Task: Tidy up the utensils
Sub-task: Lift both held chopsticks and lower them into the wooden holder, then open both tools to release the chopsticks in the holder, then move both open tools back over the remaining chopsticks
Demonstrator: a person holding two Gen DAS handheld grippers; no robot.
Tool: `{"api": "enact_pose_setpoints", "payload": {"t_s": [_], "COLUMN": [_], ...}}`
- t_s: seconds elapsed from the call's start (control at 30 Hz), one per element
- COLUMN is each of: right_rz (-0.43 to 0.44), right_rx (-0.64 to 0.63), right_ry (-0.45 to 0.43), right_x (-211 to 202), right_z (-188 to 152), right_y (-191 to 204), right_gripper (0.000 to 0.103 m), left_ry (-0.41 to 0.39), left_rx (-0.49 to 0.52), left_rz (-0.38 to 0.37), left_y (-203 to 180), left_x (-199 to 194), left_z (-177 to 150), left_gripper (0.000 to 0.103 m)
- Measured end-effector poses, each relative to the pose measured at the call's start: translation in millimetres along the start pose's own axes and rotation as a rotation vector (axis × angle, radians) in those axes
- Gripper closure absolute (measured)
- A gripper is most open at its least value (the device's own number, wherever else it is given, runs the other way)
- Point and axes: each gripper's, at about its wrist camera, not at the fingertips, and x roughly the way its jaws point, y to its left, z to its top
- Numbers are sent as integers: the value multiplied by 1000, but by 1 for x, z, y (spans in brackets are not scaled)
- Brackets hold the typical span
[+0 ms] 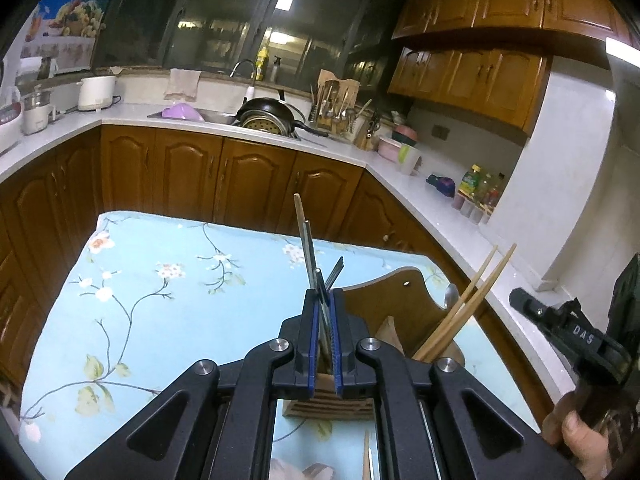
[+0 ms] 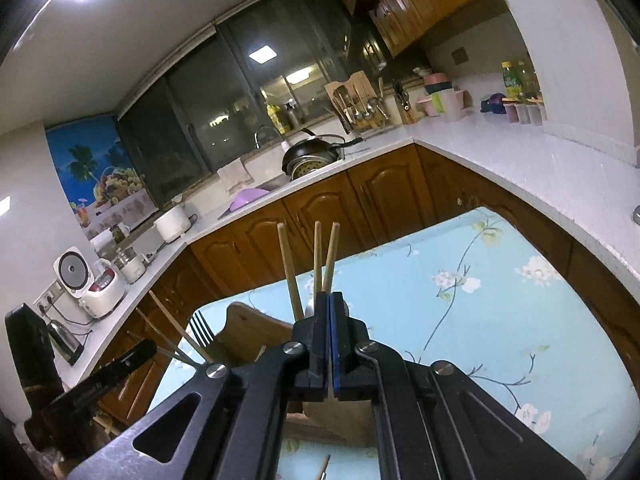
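Clutching one fork (image 1: 334, 270) and chopstick (image 1: 299, 216), left claw (image 1: 324, 300); right claw (image 2: 329, 300), two chopsticks (image 2: 324, 256).

Table (image 1: 168, 320) under blue floral cloth (image 2: 480, 320); wooden utensil holder (image 1: 384, 300) stands on it.

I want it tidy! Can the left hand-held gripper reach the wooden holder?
Probably yes: left hand-held gripper, shut on a metal fork, hangs just over the brown wooden utensil holder; nothing between.
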Motion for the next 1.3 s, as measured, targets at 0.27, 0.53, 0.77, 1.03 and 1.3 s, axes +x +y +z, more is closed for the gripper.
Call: {"api": "enact_pose_setpoints", "payload": {"t_s": [0.27,0.53,0.77,1.03,1.3], "right_rz": [25,38,25,-12,-45], "right_rx": [16,6,-3,-32,-32], "right_ry": [25,27,43,93,136], "right_x": [-7,-31,-55,-79,-94], "right_z": [-11,-26,-51,-93,-123], "right_y": [-1,1,-5,-15,-26], "right_gripper": [94,52,35,32,32], "left_ry": [0,1,48,142,224], "left_rx": [-17,-8,-2,-4,-6], "left_rz": [18,27,43,53,64], "left_y": [0,-1,-1,-3,-9], "left_x": [-11,-44,-75,-92,-96], "left_z": [-5,-30,-63,-96,-117], "left_gripper": [69,42,34,33,33]}}
